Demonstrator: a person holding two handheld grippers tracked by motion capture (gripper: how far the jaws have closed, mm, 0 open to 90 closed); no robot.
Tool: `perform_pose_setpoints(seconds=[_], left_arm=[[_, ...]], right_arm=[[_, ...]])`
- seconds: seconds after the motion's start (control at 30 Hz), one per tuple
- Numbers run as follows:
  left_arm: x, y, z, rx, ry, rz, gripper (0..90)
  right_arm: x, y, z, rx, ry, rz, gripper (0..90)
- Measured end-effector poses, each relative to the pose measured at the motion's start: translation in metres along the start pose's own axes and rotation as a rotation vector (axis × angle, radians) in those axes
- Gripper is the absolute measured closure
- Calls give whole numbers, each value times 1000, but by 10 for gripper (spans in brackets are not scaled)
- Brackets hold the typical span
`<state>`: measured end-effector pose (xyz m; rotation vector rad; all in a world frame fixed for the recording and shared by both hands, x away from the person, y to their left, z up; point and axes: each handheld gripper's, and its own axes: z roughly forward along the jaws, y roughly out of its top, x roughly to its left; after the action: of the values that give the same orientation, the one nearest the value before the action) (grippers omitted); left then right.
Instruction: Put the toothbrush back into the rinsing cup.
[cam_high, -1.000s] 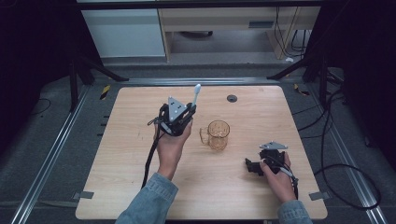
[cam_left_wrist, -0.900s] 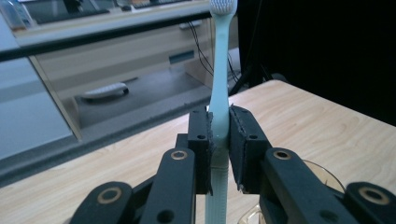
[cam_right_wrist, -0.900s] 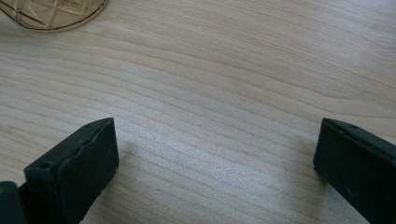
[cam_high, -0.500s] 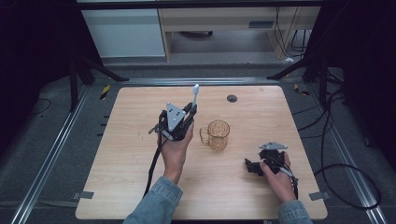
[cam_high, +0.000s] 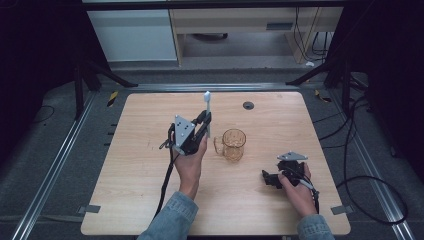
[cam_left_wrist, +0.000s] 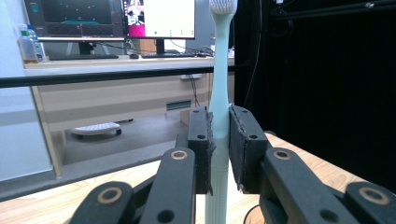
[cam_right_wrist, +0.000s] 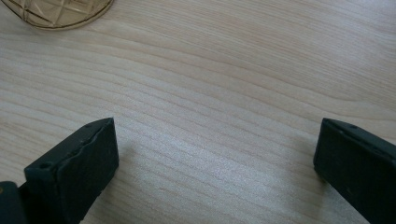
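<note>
Since the earlier frame we bring our left gripper (cam_high: 206, 120) slightly nearer, jaws clamped on the upright toothbrush (cam_left_wrist: 219, 116) beside the amber mug (cam_high: 233, 144). Pickup done; dropping it in remains. Our right gripper (cam_right_wrist: 215, 154) rests, jaws apart.

Left gripper (cam_high: 204, 122), jaws clamped on toothbrush (cam_high: 207, 107), has drifted slightly toward the person and toward glass mug (cam_high: 232, 145); brush stands more upright than a second ago.
</note>
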<state>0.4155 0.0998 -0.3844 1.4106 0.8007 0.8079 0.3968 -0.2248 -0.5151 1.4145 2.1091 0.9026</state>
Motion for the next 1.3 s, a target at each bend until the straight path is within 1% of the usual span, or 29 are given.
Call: perform_pose_setpoints(seconds=[0.07, 0.13, 0.2, 0.33, 0.47, 0.6, 0.8, 1.0, 1.1, 1.3], left_arm=[[-1, -3, 1, -10, -1, -1, 788], [-2, -6, 2, -16, -1, -4, 788], [-3, -9, 2, -24, -7, -11, 788], [-3, -12, 3, -45, -8, -18, 788], [-5, -15, 5, -62, -18, -11, 788], [-6, -20, 7, -76, -23, -35, 788], [-7, -25, 12, -72, -34, -42, 788], [-7, -29, 14, -67, -37, -49, 788], [-8, -31, 15, -60, -36, -36, 788], [-7, -36, 18, -55, -40, -47, 788]], right_arm=[[0, 0, 0, 0, 1, -1, 4], [1, 0, 0, 3, 6, 8, 4], [0, 0, 0, 0, 2, -4, 4], [0, 0, 0, 0, 5, -6, 4], [0, 0, 0, 0, 7, -7, 4], [0, 0, 0, -1, 10, -11, 4], [1, 0, 0, 1, 14, -12, 3], [1, 0, 0, 1, 16, -16, 3], [1, 0, 0, 1, 17, -17, 4], [1, 0, 0, 0, 17, -20, 3]])
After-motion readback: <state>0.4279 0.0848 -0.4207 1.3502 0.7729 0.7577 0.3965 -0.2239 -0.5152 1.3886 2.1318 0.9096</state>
